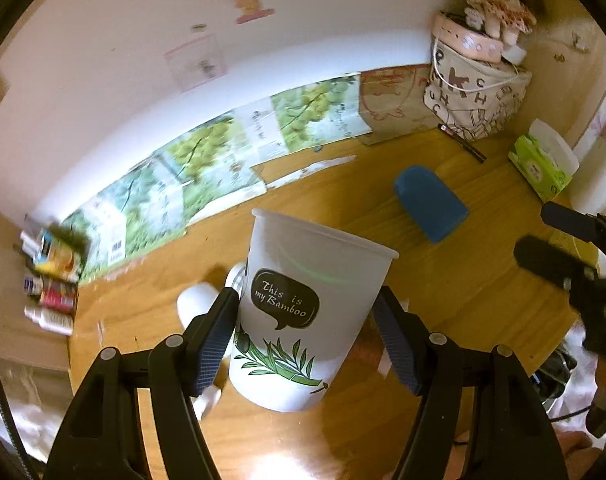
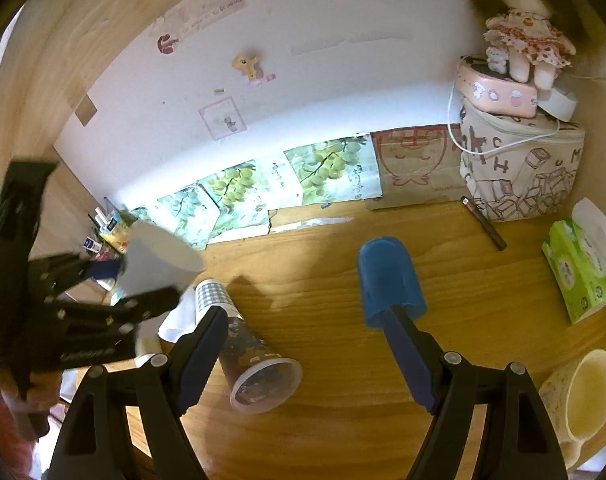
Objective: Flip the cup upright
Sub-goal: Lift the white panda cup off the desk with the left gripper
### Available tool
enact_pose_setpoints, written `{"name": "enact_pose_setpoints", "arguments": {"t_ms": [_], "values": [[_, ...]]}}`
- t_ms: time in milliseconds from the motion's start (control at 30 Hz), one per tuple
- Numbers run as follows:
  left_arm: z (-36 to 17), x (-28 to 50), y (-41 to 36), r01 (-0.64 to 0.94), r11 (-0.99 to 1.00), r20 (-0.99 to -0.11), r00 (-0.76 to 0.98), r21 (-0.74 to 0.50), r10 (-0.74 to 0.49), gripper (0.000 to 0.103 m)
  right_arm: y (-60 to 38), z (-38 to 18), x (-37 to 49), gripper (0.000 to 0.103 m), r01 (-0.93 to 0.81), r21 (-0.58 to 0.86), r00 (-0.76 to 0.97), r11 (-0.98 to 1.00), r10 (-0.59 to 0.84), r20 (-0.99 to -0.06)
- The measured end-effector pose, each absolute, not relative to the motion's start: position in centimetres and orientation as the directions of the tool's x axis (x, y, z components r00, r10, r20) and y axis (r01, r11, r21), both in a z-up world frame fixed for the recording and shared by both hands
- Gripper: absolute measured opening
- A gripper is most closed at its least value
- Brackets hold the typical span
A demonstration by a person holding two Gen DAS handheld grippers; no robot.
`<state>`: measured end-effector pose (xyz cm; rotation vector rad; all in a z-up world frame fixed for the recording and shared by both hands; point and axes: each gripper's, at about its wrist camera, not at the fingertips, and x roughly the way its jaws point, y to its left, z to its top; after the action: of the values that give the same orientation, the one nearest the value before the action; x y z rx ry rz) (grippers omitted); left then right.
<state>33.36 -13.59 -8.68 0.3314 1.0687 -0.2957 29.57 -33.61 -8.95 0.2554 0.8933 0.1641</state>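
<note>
My left gripper (image 1: 305, 322) is shut on a white cup (image 1: 303, 312) printed "This is my Bamboo" with green leaves. The cup is upright, rim up, held above the wooden desk (image 1: 443, 304). It shows blurred in the right wrist view (image 2: 155, 260), between the left gripper's fingers (image 2: 151, 300). My right gripper (image 2: 305, 328) is open and empty above the desk (image 2: 343, 420). A blue cup (image 2: 389, 280) lies on its side just past its right finger. A dark patterned clear cup (image 2: 255, 364) lies on its side by its left finger.
A green tissue box (image 2: 583, 272), a yellow mug (image 2: 583, 396), a lettered fabric bag (image 2: 519, 172) with a doll (image 2: 523, 32) on it and a pen (image 2: 485, 222) stand at the right. Small bottles (image 1: 51, 280) crowd the far left. The blue cup (image 1: 429, 202) lies mid-desk.
</note>
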Motion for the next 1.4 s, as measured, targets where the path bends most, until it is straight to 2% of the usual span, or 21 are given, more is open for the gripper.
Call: {"name": "enact_pose_setpoints", "arguments": {"t_ms": [533,900,1400], "values": [[-10.0,26.0,-9.0,0.265,0.964,-0.870,0.476,0.003,-0.128,0.072,-32.6,-8.5,25.0,0.081,0.053,0.251,0.602,0.967,0.169,-0.780],[-14.3,23.0,-6.1,0.136,0.987,-0.872,0.470,-0.081,-0.136,0.072,-31.0,-9.9,22.3,0.081,0.055,0.260,0.576,0.964,0.182,-0.797],[-19.9,21.2,-4.3,0.092,0.982,-0.838,0.513,-0.163,-0.187,0.072,-29.3,-12.6,21.9,0.081,0.045,0.247,0.534,0.968,0.186,-0.825]]}}
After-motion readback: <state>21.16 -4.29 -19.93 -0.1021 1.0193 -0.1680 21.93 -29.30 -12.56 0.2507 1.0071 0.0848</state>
